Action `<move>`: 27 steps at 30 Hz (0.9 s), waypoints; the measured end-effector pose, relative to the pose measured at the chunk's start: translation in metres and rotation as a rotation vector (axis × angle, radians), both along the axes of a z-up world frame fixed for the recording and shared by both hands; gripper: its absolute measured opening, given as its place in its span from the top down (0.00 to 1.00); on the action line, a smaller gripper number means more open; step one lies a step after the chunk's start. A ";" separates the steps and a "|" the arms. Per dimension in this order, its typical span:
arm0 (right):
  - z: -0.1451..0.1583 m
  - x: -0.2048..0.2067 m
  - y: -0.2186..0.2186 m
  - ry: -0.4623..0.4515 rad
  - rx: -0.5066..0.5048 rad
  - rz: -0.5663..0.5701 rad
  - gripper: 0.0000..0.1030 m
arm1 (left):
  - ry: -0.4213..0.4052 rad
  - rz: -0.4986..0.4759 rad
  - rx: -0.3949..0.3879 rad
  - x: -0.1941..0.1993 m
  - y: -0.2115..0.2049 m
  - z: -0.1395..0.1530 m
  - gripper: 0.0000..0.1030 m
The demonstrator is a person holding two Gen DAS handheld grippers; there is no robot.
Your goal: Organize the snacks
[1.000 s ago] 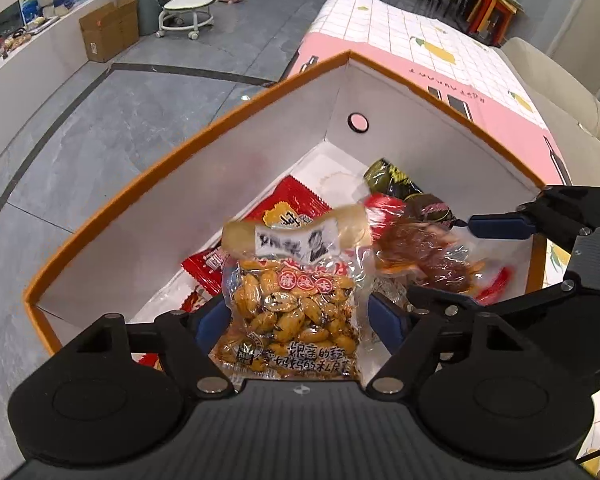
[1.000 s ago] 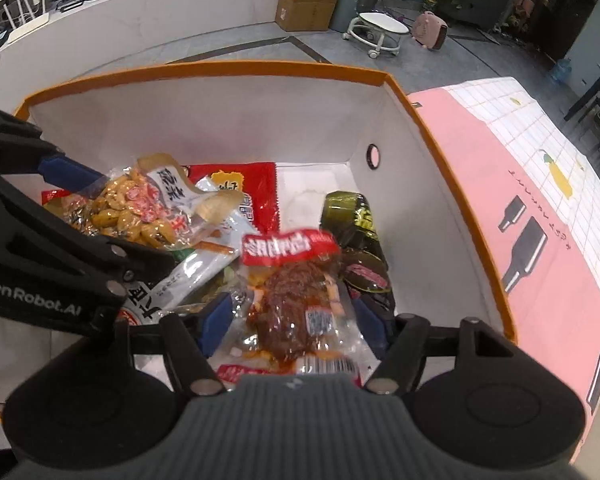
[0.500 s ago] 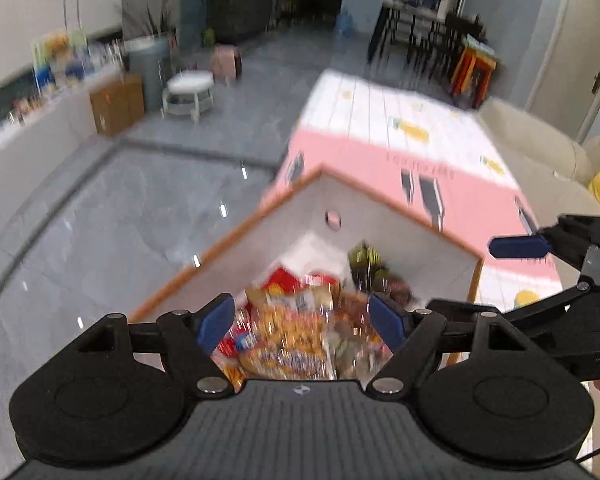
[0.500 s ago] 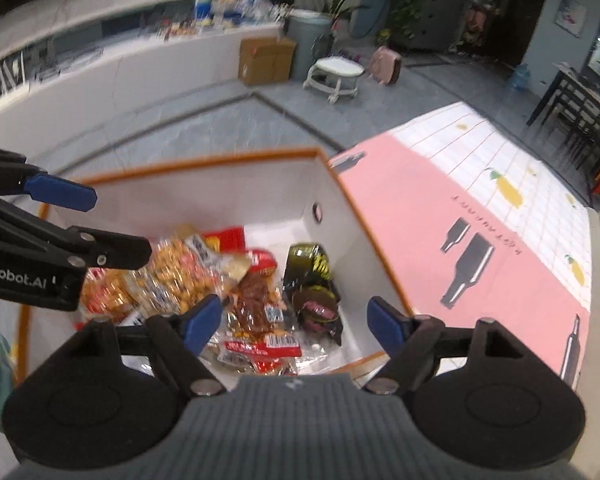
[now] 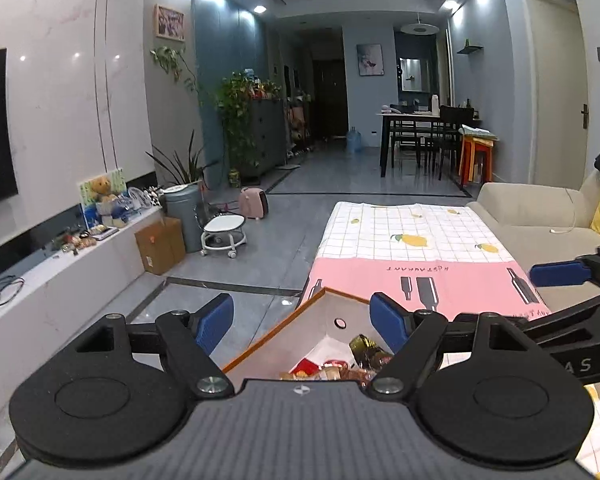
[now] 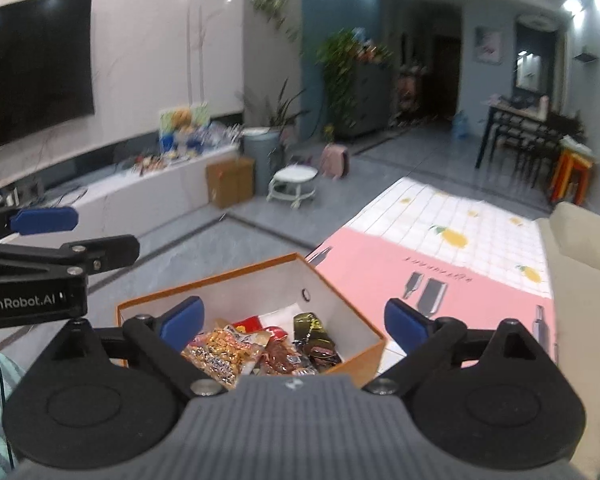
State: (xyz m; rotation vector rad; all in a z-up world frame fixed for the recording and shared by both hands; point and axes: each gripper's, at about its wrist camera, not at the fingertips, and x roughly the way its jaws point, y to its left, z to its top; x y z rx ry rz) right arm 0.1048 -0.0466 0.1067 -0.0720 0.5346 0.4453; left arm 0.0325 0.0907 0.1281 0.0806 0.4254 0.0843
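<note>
Right now I see both claws raised above the box (image 6: 340, 292), an orange-rimmed carton with white inner walls that sits at the near end of the table (image 6: 480, 248), on its pink and white checked cloth. From the right wrist view, my right gripper (image 6: 295, 322) has nothing between its blue pads (image 6: 179, 322); its jaws are spreading wider at this moment and press on nothing. Below it the snacks lie inside the box: a clear bag of peanuts (image 6: 219, 350) on the left, a packet of brown meat (image 6: 281, 354) beside it, a dark green packet (image 6: 312, 330) towards the right wall, and a red packet (image 6: 251, 324) behind them towards the far wall. They touch and overlap one another.

My left gripper (image 5: 302, 320) is released too, its pads (image 5: 215, 322) well apart with only floor and the box corner between them. In that view just the far corner of the box (image 5: 320, 320) shows, with a few packets peeping over the camera housing. Each claw appears at the edge of the other's view: the left one (image 6: 43, 220) on the left, the right one (image 5: 560, 274) on the right. A beige sofa (image 5: 540, 216) runs along the right of the table.
</note>
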 end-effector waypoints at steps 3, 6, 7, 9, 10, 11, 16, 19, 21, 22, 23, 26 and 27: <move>0.001 -0.031 -0.009 -0.024 0.019 -0.035 0.06 | 0.024 -0.006 -0.010 -0.013 -0.007 -0.005 0.12; -0.003 -0.057 -0.014 -0.043 -0.001 -0.065 0.06 | 0.070 -0.012 -0.016 -0.022 -0.012 -0.015 0.12; -0.005 -0.064 -0.016 -0.049 -0.013 -0.079 0.05 | 0.091 -0.010 -0.020 -0.022 -0.014 -0.019 0.12; -0.010 -0.076 -0.019 -0.052 -0.029 -0.100 0.04 | 0.136 -0.015 -0.036 -0.021 -0.016 -0.027 0.12; -0.013 -0.080 -0.021 -0.049 -0.032 -0.112 0.04 | 0.162 -0.019 -0.047 -0.019 -0.017 -0.032 0.12; -0.016 -0.084 -0.024 -0.044 -0.031 -0.123 0.04 | 0.183 -0.018 -0.054 -0.020 -0.016 -0.036 0.12; -0.037 -0.087 -0.030 0.000 -0.044 -0.153 0.04 | 0.265 -0.003 -0.057 -0.017 -0.020 -0.056 0.12; -0.049 -0.081 -0.034 0.041 -0.048 -0.169 0.04 | 0.297 -0.005 -0.047 -0.015 -0.023 -0.065 0.12; -0.056 -0.076 -0.037 0.068 -0.044 -0.177 0.04 | 0.313 -0.007 -0.043 -0.016 -0.026 -0.070 0.12; -0.059 -0.075 -0.036 0.075 -0.043 -0.181 0.04 | 0.321 -0.008 -0.044 -0.018 -0.028 -0.074 0.12; -0.061 -0.074 -0.037 0.083 -0.043 -0.182 0.04 | 0.330 -0.011 -0.045 -0.016 -0.029 -0.076 0.12; -0.069 -0.072 -0.039 0.099 -0.045 -0.186 0.04 | 0.348 -0.020 -0.041 -0.016 -0.033 -0.079 0.12; -0.070 -0.071 -0.040 0.103 -0.045 -0.189 0.04 | 0.352 -0.022 -0.038 -0.015 -0.035 -0.080 0.12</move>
